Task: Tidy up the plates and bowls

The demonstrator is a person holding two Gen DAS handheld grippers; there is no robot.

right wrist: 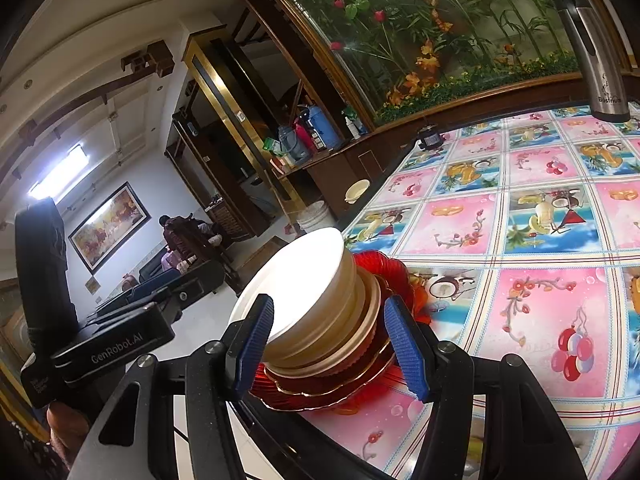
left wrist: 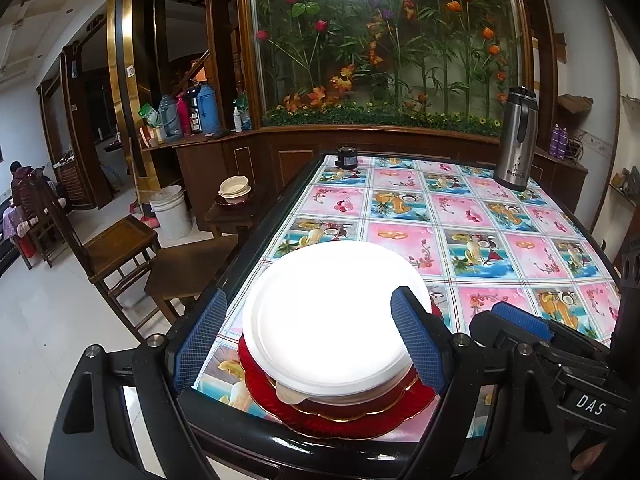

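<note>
Near table (left wrist: 500, 216) edge: one stack (right wrist: 336, 320), white plate (left wrist: 332, 312) topping red plates (left wrist: 360, 420). Left gripper (left wrist: 308, 340) and right gripper (right wrist: 332, 344) straddle it, released. Side layers visible only in right view.

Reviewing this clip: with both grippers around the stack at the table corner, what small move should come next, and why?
Probably draw both grippers straight back. The stack already sits nested on the red plate at the table corner, white plate on top. The left gripper and right gripper both look open, pads beside the stack and not clearly pressing it, so nothing seems to need holding.
</note>
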